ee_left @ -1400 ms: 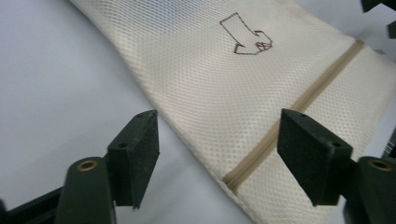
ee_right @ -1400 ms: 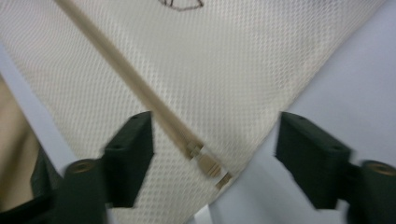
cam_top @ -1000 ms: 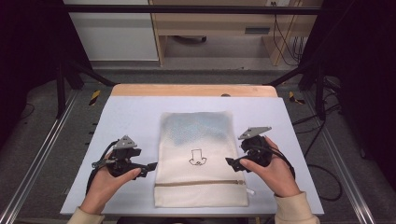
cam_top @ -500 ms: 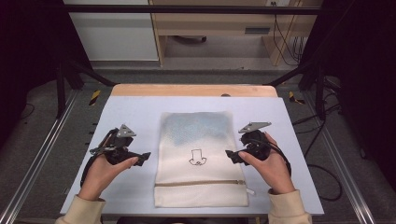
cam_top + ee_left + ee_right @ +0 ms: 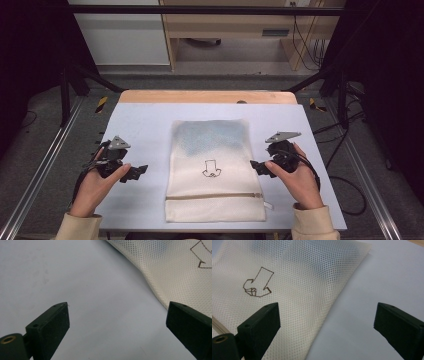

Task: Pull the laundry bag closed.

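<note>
A cream mesh bag point(image 5: 215, 170) lies flat in the middle of the table, with a zipper point(image 5: 215, 196) across its near end, a small drawn arrow point(image 5: 211, 168) on top and something bluish inside its far half. My left gripper point(image 5: 141, 171) rests on the table left of the bag, clear of its edge. Its jaws have just been opening, and in the left gripper view the left gripper point(image 5: 117, 307) has just bare table between them, the bag point(image 5: 185, 277) off to the upper right. My right gripper point(image 5: 255, 166) is open at the bag's right edge. In the right gripper view the right gripper point(image 5: 327, 306) straddles the edge of the bag point(image 5: 287, 272).
The pale blue table point(image 5: 140, 125) has a wooden strip point(image 5: 207, 96) along its far edge. Metal rails point(image 5: 45, 165) run along both sides. A wooden bench and cables stand on the floor beyond.
My left gripper has drawn leftwards off the bag's left edge and its jaws stand wider. My right gripper has shifted slightly to the right, to the bag's right edge.
</note>
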Demonstrator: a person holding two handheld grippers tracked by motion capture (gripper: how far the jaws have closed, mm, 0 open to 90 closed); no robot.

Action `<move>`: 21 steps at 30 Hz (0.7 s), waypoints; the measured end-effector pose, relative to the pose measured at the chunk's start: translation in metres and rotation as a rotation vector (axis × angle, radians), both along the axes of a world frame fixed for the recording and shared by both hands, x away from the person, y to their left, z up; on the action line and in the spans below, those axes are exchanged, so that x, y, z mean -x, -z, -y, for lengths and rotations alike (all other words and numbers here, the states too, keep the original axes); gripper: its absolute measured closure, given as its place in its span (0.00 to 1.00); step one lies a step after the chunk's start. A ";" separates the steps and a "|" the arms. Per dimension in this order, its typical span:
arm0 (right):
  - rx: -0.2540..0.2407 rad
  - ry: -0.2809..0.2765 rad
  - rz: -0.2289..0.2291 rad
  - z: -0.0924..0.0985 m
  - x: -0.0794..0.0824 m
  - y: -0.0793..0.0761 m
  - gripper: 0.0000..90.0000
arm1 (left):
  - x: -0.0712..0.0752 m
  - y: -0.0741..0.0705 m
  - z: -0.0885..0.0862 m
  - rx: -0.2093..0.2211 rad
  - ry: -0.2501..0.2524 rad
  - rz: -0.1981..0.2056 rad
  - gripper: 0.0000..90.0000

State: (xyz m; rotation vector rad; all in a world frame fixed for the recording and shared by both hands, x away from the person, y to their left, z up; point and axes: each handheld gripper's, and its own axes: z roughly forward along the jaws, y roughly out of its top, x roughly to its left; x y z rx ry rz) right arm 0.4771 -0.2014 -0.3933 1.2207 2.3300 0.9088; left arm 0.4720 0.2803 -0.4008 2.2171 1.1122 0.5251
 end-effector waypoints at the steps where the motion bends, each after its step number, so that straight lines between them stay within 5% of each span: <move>1: 0.003 0.015 0.000 0.003 0.000 0.001 0.08 | 0.000 0.001 -0.004 0.001 -0.004 -0.003 0.05; 21: 0.011 0.078 0.000 0.019 0.001 0.017 0.10 | 0.009 0.017 -0.035 -0.042 -0.065 0.019 0.08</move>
